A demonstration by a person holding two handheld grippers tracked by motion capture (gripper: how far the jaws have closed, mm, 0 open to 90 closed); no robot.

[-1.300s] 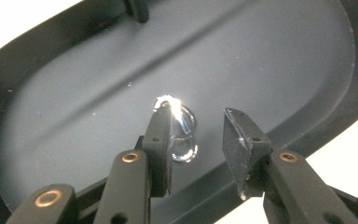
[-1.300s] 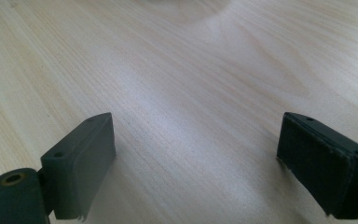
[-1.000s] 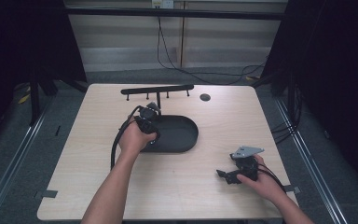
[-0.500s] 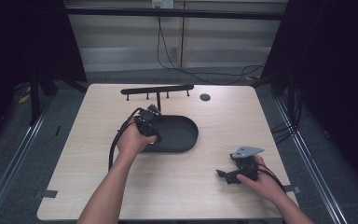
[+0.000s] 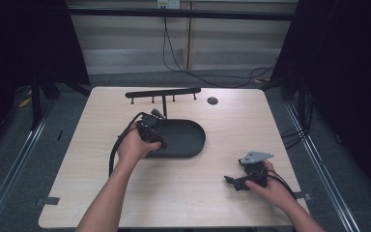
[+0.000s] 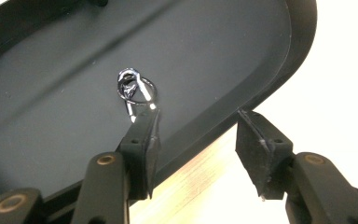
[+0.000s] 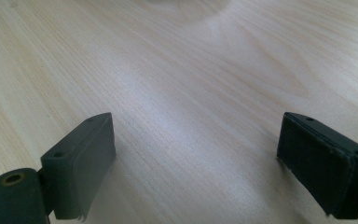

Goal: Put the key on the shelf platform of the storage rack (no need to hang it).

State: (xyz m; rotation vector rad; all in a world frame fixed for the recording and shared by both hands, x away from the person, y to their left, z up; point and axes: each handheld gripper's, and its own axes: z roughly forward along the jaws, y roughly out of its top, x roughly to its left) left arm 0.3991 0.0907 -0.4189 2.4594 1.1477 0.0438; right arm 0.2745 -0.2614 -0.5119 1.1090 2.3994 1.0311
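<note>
We were at a pale wooden table (image 5: 183, 193), a two-jaw gripper in each hand. Our left gripper (image 6: 193, 135) hung over the near rim of a black oval tray (image 5: 193, 145); its jaws had just been opening and stood partly apart, with nothing between them. Just beyond the tip of one jaw, a small metal ring with a clasp (image 6: 135, 88) lay on the tray floor, apparently just let go.

To finish this release well, we judged it best to let the jaws widen a little more and then lift the gripper straight away from the tray, since one pad sat very close to the ring's pin and a sideways pull could drag it along. The tray rim lay under the gap between the jaws, so a low retreat might also knock the tray.

The ring was thin, shiny silver wire, a round loop with a knotted or clasped part at its far end and a short straight pin pointing toward our jaw. It lay flat, near the tray's middle, apart from the walls.

Our right gripper (image 5: 239, 181) rested near the right front of the table, jaws wide apart and holding nothing, with bare wood beneath them
</note>
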